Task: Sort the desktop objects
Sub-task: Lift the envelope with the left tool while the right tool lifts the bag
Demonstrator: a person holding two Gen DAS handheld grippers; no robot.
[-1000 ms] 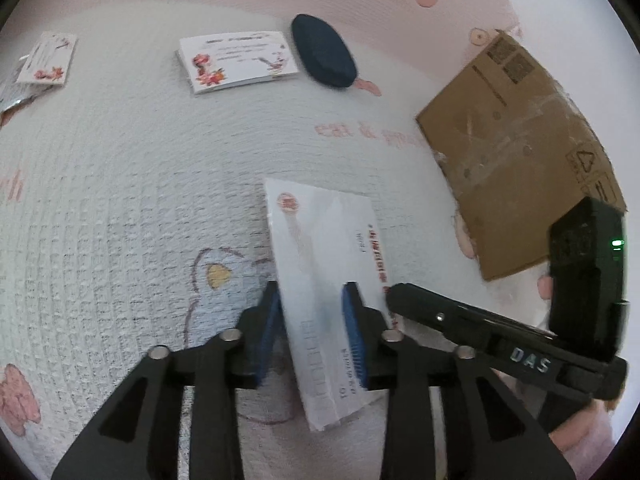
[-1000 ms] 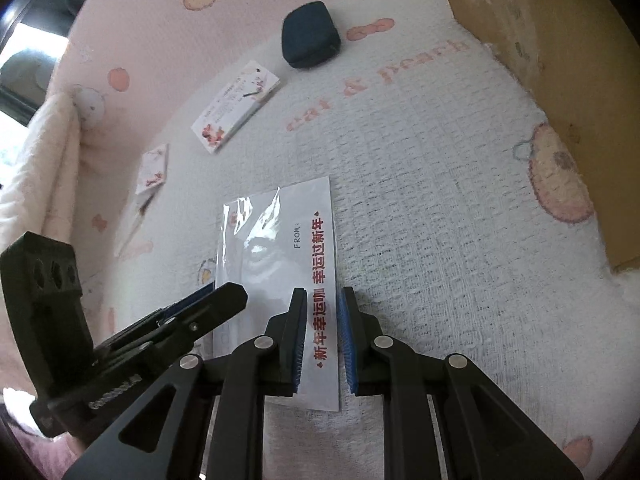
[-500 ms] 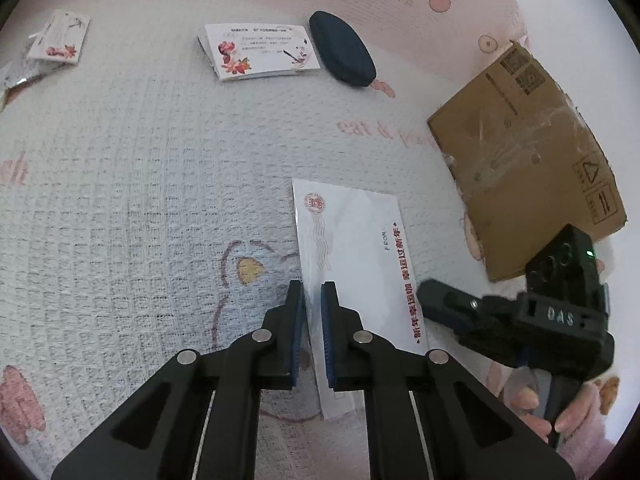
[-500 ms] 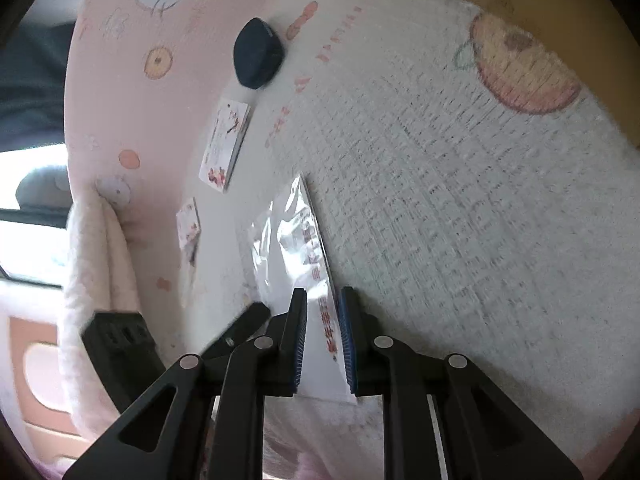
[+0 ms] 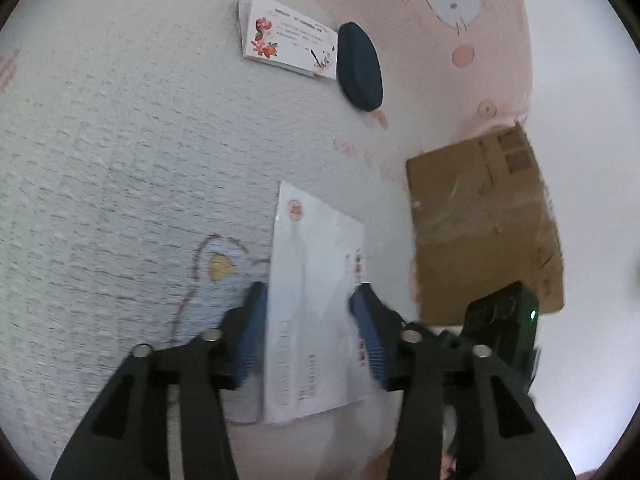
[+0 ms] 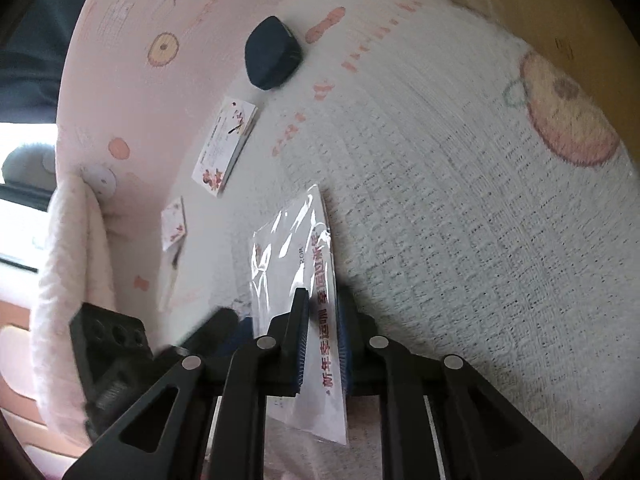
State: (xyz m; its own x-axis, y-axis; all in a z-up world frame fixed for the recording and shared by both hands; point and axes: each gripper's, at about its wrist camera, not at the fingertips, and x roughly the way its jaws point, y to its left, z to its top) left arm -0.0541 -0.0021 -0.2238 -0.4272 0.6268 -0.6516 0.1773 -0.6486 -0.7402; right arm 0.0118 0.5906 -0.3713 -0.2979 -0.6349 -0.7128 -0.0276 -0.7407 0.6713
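**Left jaws let go while the right keeps the envelope pinched**

The left gripper (image 5: 308, 312) was pressed together half a second ago; now its jaws are opening, their blue pads standing either side of the sleeved envelope (image 5: 316, 312) without pressing it. The right gripper (image 6: 322, 344) has its jaws pinched on the envelope's near edge, along the strip of red print, and they are closing a little tighter. In the right wrist view the envelope stands tilted, its far end towards the cloth and its near end raised in the grip, where a second ago it lay flat. Judged from this, the envelope is passing into the right hand's sole keeping, and the likely destination is the cardboard box (image 5: 484, 236) that stands just beyond it to the right; the thin plastic sleeve looks slippery and may bend or slide in so narrow a hold.

The worktop (image 5: 100, 168) is covered with a white waffle-weave cloth printed with pink cartoon figures and lettering, bordered in pale pink. Still unsorted on it, well apart from the envelope, lie a floral card (image 5: 288, 38) and, touching its end, a dark blue oval case (image 5: 358, 66); a smaller floral card (image 6: 174, 224) lies farther left. A fluffy cream throw (image 6: 68, 248) hangs at the cloth's far edge, with bright window light behind it.
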